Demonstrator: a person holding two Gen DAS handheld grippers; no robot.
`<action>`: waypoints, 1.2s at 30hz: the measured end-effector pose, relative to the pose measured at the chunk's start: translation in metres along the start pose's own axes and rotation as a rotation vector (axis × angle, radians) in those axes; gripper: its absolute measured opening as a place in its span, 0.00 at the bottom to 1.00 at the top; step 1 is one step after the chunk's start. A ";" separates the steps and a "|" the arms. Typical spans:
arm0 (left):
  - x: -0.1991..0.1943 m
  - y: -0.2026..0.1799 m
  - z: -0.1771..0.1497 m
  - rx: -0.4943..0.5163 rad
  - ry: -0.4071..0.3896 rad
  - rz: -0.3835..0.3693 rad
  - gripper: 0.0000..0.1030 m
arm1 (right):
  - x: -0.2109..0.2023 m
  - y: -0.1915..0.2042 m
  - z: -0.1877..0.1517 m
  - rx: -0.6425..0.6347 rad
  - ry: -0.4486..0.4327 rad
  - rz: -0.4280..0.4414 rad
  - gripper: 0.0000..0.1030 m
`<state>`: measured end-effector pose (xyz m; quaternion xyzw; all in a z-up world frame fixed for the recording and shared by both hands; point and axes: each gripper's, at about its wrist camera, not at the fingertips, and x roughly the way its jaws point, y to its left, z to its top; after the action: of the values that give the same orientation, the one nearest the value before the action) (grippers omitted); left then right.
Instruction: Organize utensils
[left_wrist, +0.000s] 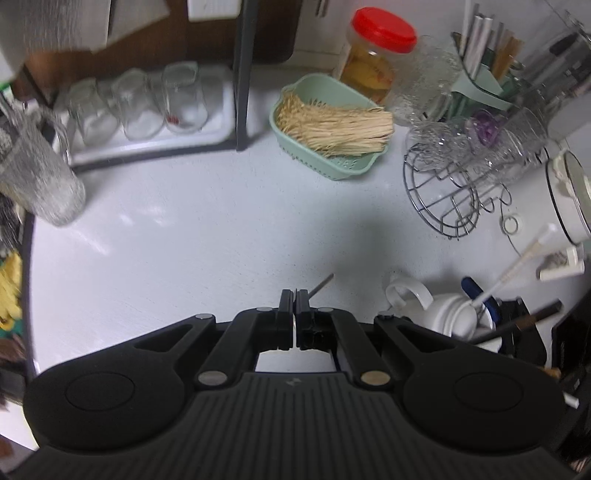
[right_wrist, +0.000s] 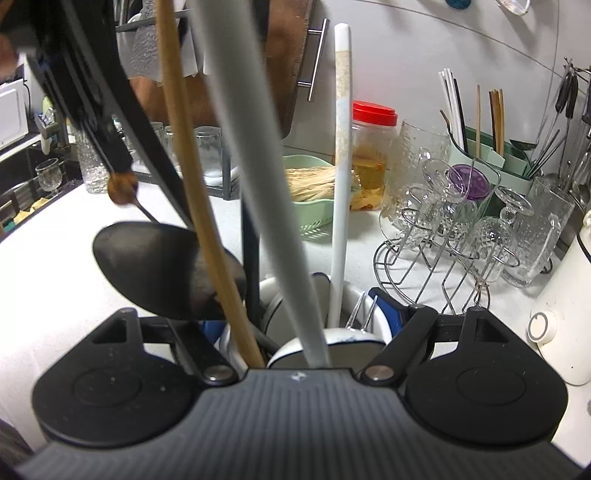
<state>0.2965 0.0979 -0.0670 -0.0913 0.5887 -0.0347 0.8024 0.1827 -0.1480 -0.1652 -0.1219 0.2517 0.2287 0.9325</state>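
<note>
My left gripper (left_wrist: 294, 295) is shut on a thin metal handle (left_wrist: 321, 284) that sticks out past its fingertips, high above the white counter (left_wrist: 184, 240). In the right wrist view the same gripper (right_wrist: 110, 155) hangs at the upper left, and a dark spoon (right_wrist: 166, 269) dangles below it on that thin stem. My right gripper (right_wrist: 306, 328) clasps a white utensil cup (right_wrist: 354, 338) from both sides. A grey handle (right_wrist: 258, 166), a wooden stick (right_wrist: 184, 129) and a white handle (right_wrist: 341, 166) stand in the cup. The left wrist view shows the cup (left_wrist: 450, 314) at the lower right.
A green basket of thin sticks (left_wrist: 332, 125) and a red-lidded jar (left_wrist: 376, 55) sit at the back. A wire rack with glasses (right_wrist: 461, 236) stands to the right, with a green chopstick holder (right_wrist: 491, 155) behind it. Upturned glasses (left_wrist: 147, 103) fill a tray at the left.
</note>
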 end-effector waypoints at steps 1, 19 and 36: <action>-0.005 -0.001 0.001 0.021 0.000 0.005 0.01 | 0.000 0.000 0.000 -0.004 0.000 -0.002 0.79; -0.124 -0.055 0.021 0.314 -0.047 0.042 0.01 | 0.006 0.016 0.004 -0.080 -0.003 0.034 0.79; -0.167 -0.113 0.015 0.416 -0.076 -0.039 0.01 | 0.014 0.036 0.010 -0.135 -0.035 0.113 0.79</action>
<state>0.2663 0.0157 0.1150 0.0637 0.5364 -0.1677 0.8247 0.1800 -0.1079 -0.1684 -0.1660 0.2258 0.2994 0.9120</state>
